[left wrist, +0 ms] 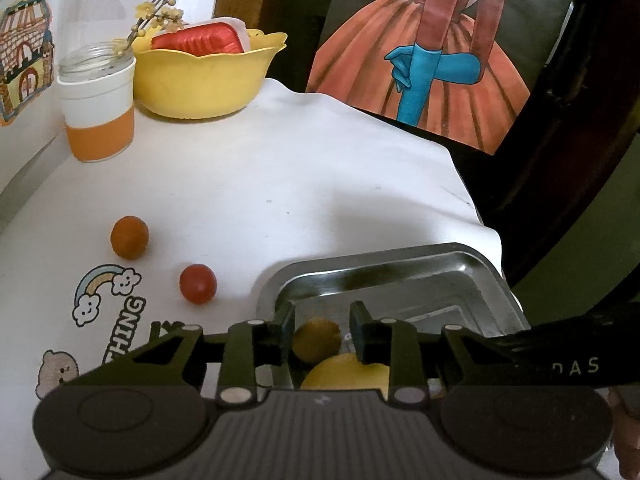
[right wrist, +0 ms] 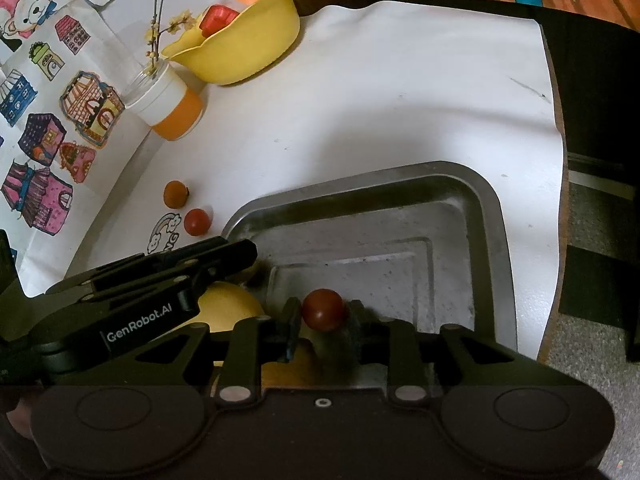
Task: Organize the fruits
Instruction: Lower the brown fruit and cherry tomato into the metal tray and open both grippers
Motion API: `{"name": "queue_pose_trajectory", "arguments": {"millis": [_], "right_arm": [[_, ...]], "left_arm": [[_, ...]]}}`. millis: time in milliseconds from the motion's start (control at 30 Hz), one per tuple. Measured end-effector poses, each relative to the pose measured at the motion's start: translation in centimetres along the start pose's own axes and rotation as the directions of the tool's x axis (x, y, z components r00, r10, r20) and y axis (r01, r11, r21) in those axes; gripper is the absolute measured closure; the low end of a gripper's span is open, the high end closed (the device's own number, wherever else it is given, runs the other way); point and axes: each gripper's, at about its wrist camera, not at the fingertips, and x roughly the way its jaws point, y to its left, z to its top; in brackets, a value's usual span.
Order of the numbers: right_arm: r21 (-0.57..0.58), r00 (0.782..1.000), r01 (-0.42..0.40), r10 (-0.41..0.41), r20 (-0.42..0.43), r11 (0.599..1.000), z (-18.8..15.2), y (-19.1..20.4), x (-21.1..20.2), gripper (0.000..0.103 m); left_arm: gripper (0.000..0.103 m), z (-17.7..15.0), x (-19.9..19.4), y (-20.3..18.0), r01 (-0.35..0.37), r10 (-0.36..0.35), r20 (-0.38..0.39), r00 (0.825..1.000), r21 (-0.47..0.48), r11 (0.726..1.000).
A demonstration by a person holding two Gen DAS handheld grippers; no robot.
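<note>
White cloth (right wrist: 360,92) covers the table; I take the steel tray (right wrist: 492,208) as my landmark, sitting at the cloth's near edge.

Yellow bowl (left wrist: 208,80) stands well beyond the tray, at the far left corner, with red packaging in it. White-and-orange jar (left wrist: 98,120), holding a flowering twig, is just left of the bowl.

My left gripper (left wrist: 320,334) hangs over the tray's near left corner, fingers apart and holding nothing. Below it, inside the tray, a large yellow fruit (left wrist: 344,372) and a smaller yellow-orange fruit (left wrist: 316,340); whether they touch I cannot tell, as the fingers block the view.

My right gripper (right wrist: 325,326) is over the tray's near part, pads closed on a dark red tomato (right wrist: 324,309).

Outside the tray, on the cloth to its left: a red tomato (left wrist: 198,284) near the rim, and a small orange fruit (left wrist: 129,237) farther left and beyond.
</note>
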Motion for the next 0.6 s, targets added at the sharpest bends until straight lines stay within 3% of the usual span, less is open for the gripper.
{"name": "queue_pose_trajectory", "arguments": {"millis": [200, 333, 467, 600], "right_arm": [[0.0, 1.0, 0.009, -0.009, 0.011, 1.0, -0.2, -0.1, -0.2, 0.066], [-0.001, 1.0, 0.016, -0.016, 0.015, 1.0, -0.5, -0.1, -0.5, 0.056], [-0.005, 0.999, 0.02, -0.02, 0.026, 1.0, -0.9, 0.0, -1.0, 0.047], [-0.014, 0.999, 0.019, -0.019, 0.039, 1.0, -1.3, 0.3, -1.7, 0.037]], "left_arm": [[0.064, 0.0, -0.4, 0.1, -0.009, 0.009, 0.005, 1.0, -0.009, 1.0], [0.045, 0.0, -1.1, 0.1, -0.02, 0.02, 0.021, 1.0, -0.018, 1.0], [0.035, 0.1, -2.1, 0.1, -0.032, 0.033, 0.048, 0.998, -0.023, 0.999], [0.017, 0.1, -3.5, 0.0, -0.052, 0.054, 0.082, 0.995, -0.031, 0.998]]}}
